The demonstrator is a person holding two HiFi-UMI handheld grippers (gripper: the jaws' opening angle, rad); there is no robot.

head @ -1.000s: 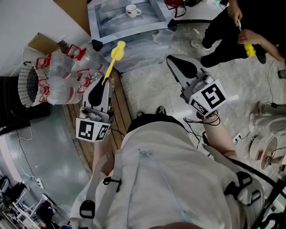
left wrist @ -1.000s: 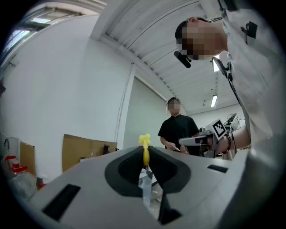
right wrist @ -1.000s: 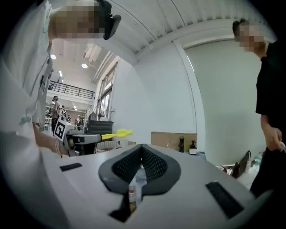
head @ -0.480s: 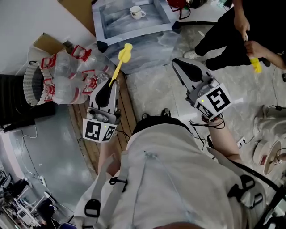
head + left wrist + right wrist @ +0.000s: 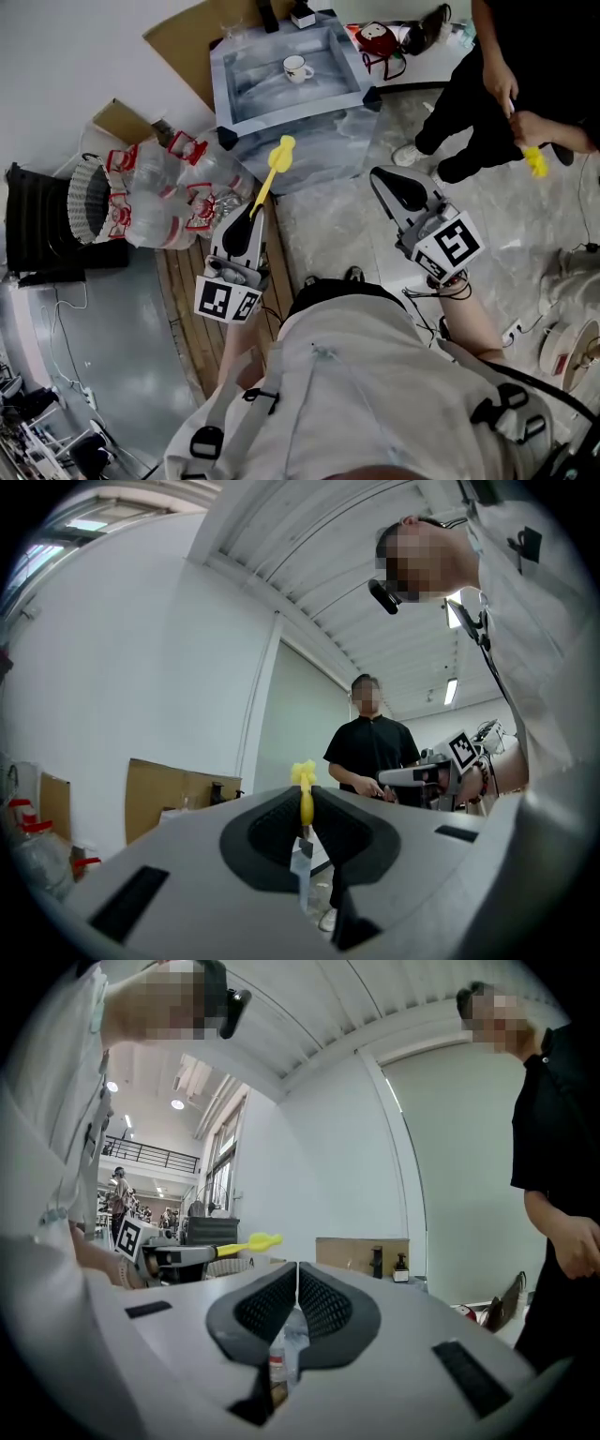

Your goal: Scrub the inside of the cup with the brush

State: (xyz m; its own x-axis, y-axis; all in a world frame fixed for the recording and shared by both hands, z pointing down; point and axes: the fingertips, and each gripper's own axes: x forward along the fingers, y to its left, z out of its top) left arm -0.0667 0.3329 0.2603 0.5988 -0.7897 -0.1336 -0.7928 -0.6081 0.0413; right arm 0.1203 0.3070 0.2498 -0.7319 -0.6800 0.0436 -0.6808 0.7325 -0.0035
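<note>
Left gripper point(image 5: 254, 216) is clamped on the yellow brush point(image 5: 271, 173), gripping the near end of the handle. Its long axis carries on in line with the jaws, with the head foremost, slanting up and to the right in the head view toward the tray point(image 5: 253, 82). Inside that tray the cup point(image 5: 298, 67) sits upright, well apart from the brush head. Right gripper point(image 5: 380, 175) has its jaws pressed together with nothing between them, and points roughly the same way. Beside the tray stands a person in black point(image 5: 469, 84).
</note>
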